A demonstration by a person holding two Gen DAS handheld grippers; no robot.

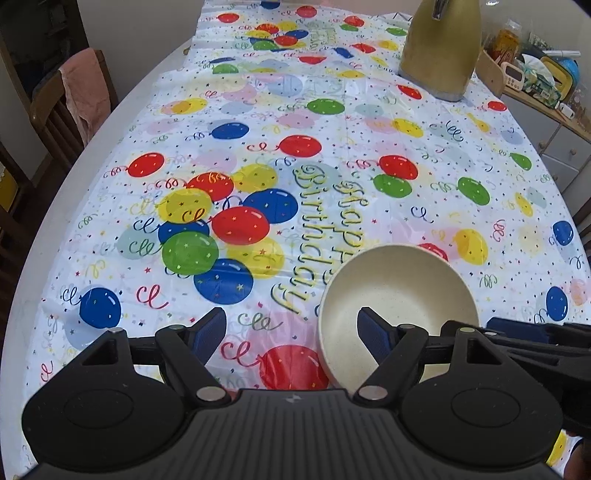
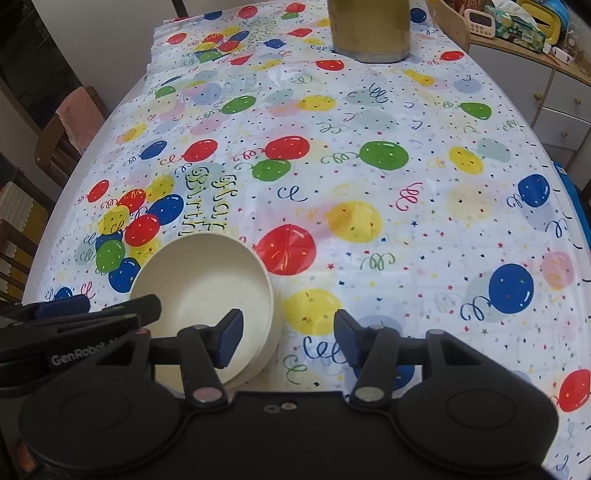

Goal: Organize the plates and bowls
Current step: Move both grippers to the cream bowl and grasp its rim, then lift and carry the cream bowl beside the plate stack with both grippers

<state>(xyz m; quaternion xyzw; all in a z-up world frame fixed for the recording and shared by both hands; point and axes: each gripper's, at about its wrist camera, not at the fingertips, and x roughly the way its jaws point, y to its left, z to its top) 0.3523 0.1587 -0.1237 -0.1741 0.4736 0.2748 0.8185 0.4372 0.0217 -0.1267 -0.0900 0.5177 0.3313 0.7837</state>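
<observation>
Jaws on both grippers gape; cream bowl (image 1: 397, 291) (perhaps stacked) sits between them

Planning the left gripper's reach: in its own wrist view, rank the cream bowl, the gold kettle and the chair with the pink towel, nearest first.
1. cream bowl, just ahead of the left gripper, right side.
2. chair with the pink towel, far left, off the table.
3. gold kettle, far right end; close to the chair's rank.

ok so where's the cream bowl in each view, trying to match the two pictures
Left wrist view: the cream bowl sits low and right of centre, behind the right jaw of the left gripper.
Right wrist view: the same bowl sits low and left of centre, behind the left jaw of the right gripper.
Shared landmark: the gold kettle at the table's far end.
</observation>
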